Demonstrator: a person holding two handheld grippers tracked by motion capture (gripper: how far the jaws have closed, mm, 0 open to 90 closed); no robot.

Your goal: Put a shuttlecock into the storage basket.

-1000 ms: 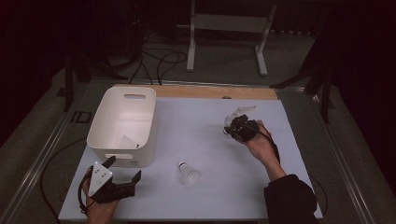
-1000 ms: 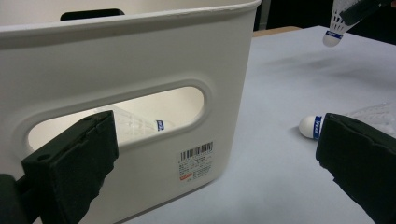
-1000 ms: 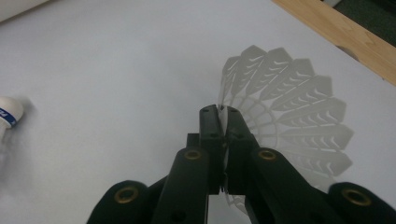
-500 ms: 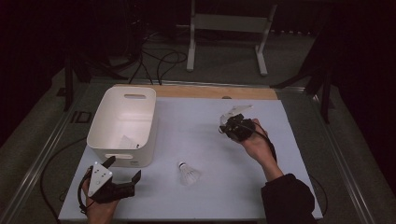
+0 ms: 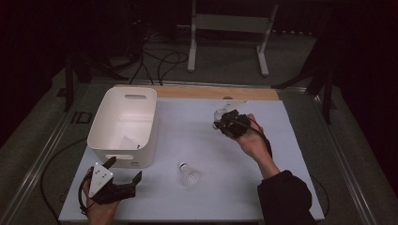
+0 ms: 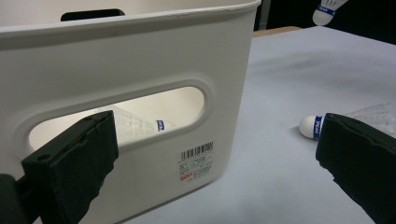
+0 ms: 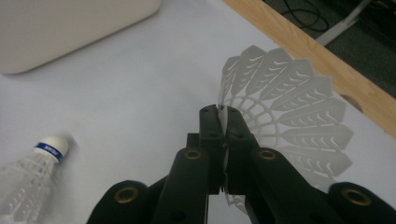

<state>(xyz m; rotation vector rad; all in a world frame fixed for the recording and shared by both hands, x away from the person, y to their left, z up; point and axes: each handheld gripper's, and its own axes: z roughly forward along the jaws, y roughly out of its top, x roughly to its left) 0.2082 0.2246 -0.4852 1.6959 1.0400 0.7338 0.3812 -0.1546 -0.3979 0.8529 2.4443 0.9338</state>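
My right gripper (image 5: 224,121) is shut on the feather skirt of a white shuttlecock (image 5: 219,112), held above the right half of the table. In the right gripper view the jaws (image 7: 223,114) pinch the skirt's edge and the shuttlecock (image 7: 289,107) fans out to the right. A second shuttlecock (image 5: 188,173) with a blue band lies on the table's middle front. A third shuttlecock (image 6: 140,123) lies inside the white bin (image 5: 141,140), seen through its handle slot. My left gripper (image 5: 126,168) rests open at the bin's near corner, with nothing between its jaws.
The white table mat (image 5: 281,187) has a wooden strip (image 5: 211,92) along its far edge. Cables and a metal stand (image 5: 230,28) are on the floor behind. The bin (image 6: 140,60) stands close in front of my left gripper.
My right hand has carried the held shuttlecock a little to the left and upward. The left hand, the bin and the loose shuttlecock have stayed put.
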